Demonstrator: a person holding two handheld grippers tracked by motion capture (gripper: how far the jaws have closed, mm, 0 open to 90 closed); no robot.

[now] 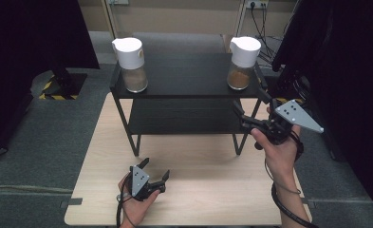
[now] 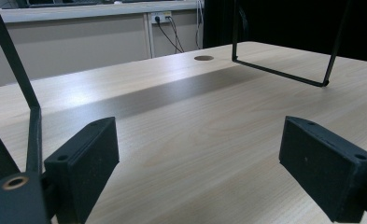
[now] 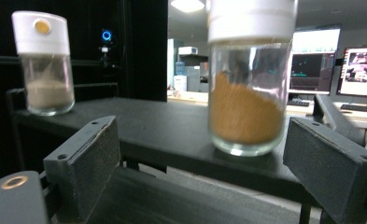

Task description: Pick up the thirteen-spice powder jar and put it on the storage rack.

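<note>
Up top, right jar [image 3: 249, 88] of orange-brown powder, left jar [image 3: 45, 65] of paler powder, right gripper [image 3: 204, 168] and left gripper [image 2: 200, 172] both spread, empty.

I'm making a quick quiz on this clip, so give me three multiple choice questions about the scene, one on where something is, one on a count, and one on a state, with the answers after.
1. Where do the two glass jars stand?
A. on the top shelf of the black rack
B. on the wooden tabletop
C. on the floor

2. How many white-lidded jars are there?
A. one
B. two
C. four

3. How are the jaws of the right gripper?
A. shut on a jar
B. shut on nothing
C. open

Answers:
1. A: the left jar and the right jar stand at the two ends of the black rack, on its top shelf.
2. B: the high view shows one jar at each end.
3. C: the right gripper has its pads wide apart, the right jar ahead of them, untouched.
</note>
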